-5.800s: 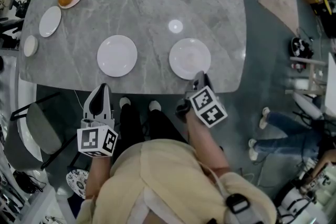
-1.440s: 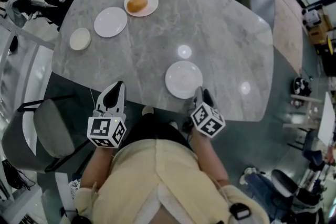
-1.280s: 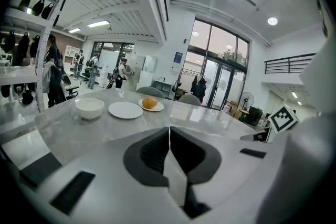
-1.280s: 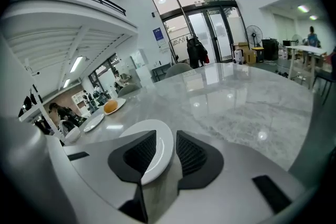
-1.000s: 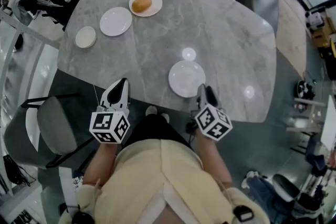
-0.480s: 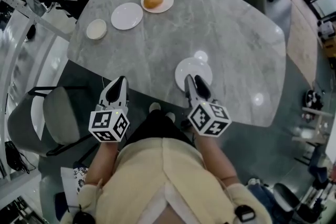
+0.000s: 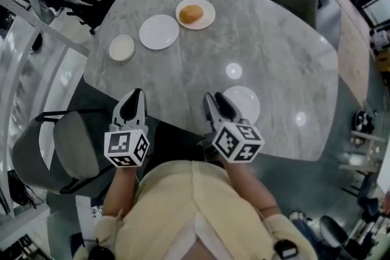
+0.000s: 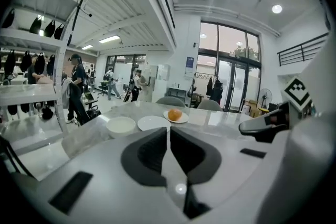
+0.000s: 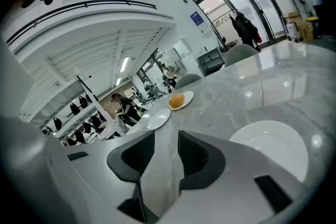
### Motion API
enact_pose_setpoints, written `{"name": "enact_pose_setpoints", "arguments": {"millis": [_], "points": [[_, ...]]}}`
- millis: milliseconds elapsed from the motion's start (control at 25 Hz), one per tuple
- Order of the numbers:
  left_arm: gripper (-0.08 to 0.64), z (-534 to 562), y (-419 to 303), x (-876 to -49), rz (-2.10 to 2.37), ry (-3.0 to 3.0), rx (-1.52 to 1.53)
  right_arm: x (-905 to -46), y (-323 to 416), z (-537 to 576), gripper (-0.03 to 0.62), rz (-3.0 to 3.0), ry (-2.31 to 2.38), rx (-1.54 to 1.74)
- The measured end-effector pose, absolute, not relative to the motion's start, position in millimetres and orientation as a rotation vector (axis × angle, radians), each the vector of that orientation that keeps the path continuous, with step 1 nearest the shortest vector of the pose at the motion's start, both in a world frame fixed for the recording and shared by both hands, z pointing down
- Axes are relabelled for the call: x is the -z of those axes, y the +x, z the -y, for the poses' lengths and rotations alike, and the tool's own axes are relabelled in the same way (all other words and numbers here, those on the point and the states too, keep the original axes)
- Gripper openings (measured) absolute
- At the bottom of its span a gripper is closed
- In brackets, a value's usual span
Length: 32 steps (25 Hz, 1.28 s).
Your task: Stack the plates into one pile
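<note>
Broadly, the grey marble table (image 7: pixel 274 39) fills the scene, its near edge against the person's body. Both grippers hang over that edge, angled slightly down toward the far side. The left gripper (image 7: pixel 134 97) has its jaws together on nothing and sits off to the left, probably idle and out of the way. The right gripper (image 7: pixel 214 103) is just left of the near plate (image 7: pixel 247 103) and apart from it. Its jaws are opening with only bare tabletop between them, which suggests it is readying for another pickup. Whether that near plate is a single plate or already a small pile I cannot tell. Far left, well apart from it, lie the empty plate (image 7: pixel 159 31), the bun plate (image 7: pixel 207 6) and the small dish (image 7: pixel 122 47), so stacking looks unfinished. The bun (image 7: pixel 191 13) probably keeps its plate out of the pile.
</note>
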<state>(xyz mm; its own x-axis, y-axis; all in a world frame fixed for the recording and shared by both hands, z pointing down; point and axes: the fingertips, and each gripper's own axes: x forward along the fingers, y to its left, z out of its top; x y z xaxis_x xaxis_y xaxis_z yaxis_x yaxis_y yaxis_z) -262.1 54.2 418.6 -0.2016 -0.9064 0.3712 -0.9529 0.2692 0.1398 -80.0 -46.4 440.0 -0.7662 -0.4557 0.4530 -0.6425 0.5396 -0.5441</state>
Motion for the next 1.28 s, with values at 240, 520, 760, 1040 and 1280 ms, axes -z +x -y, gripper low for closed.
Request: {"name": "enact_pose_setpoints", "arguments": {"millis": [240, 520, 760, 1040, 1280], "points": [[0.008, -29, -344, -416, 2.172, 1.742, -0.269, -454, -169, 74, 0.118, 2.469, 0.923, -1.092], [0.008, -5, -401, -432, 2.117, 1.735, -0.282, -476, -229, 104, 0.118, 2.390, 0.969, -1.126], [0.008, 16, -419, -435, 2.067, 1.760, -0.269, -491, -251, 122, 0.118, 2.329, 1.004, -1.172], [0.008, 31, -437, -440, 2.036, 1.773, -0.260, -508, -274, 138, 0.118, 2.273, 1.030, -1.209], [0.008, 41, -450, -444, 2.025, 1.783, -0.263, -518, -289, 148, 0.118, 2.235, 1.059, -1.241]]}}
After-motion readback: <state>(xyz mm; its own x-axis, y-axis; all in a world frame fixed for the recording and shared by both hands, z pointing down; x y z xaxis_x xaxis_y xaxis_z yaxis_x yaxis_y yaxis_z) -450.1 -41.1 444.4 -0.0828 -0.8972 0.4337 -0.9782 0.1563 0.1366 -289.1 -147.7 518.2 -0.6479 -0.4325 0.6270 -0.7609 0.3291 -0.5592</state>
